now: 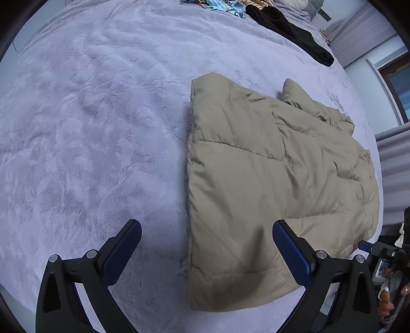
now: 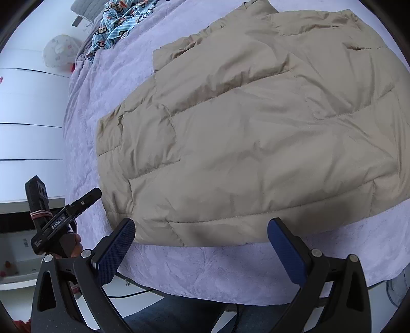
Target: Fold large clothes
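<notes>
Currently between folds: tan puffer jacket (image 2: 256,133) lying flat, partly folded, along the bed's (image 1: 89,115) near edge. Left claw (image 1: 206,251) spread wide, empty, over the jacket's side edge; right claw (image 2: 201,246) likewise apart, empty, above the hem. Next, probably: pinch an edge, carry it across. Left view alone shows black garment (image 1: 289,33) toward far edge; right view, patterned cloth (image 2: 115,23).
</notes>
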`<state>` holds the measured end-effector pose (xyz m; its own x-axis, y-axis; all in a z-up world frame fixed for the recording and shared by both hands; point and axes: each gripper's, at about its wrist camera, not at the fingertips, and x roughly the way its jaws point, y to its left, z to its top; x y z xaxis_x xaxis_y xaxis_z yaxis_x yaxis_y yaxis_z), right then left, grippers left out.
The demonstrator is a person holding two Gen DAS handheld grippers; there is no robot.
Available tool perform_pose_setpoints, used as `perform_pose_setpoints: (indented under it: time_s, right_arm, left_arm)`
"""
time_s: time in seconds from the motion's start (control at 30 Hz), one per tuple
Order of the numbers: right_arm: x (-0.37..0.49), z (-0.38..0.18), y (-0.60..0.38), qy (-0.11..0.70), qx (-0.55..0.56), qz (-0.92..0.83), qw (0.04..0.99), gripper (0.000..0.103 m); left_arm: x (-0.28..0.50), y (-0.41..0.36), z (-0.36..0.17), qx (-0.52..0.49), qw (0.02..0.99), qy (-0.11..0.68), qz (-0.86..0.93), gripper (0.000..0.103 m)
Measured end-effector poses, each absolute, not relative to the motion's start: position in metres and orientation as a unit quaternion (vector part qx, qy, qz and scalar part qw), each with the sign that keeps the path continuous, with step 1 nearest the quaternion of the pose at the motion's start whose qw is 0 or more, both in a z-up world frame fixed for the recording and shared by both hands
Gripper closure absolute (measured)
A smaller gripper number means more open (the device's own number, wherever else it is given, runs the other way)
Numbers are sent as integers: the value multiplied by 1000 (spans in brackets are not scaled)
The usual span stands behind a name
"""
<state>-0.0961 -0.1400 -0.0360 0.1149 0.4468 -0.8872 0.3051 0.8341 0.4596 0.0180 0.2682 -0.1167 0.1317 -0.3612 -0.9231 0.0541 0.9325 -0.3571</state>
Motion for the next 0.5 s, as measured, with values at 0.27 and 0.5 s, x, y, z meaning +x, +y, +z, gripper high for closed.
perform_pose_setpoints:
  time_s: [0.27,0.5]
  right_arm:
    - [-87,-36,-151,674,269,46,686,0]
    - [-87,-33,-164,668,282,30,688,0]
  left_arm:
    - [53,262,-180,-215,661,680,-234,1]
    - [69,218,-197,-242,604,683,-333,1]
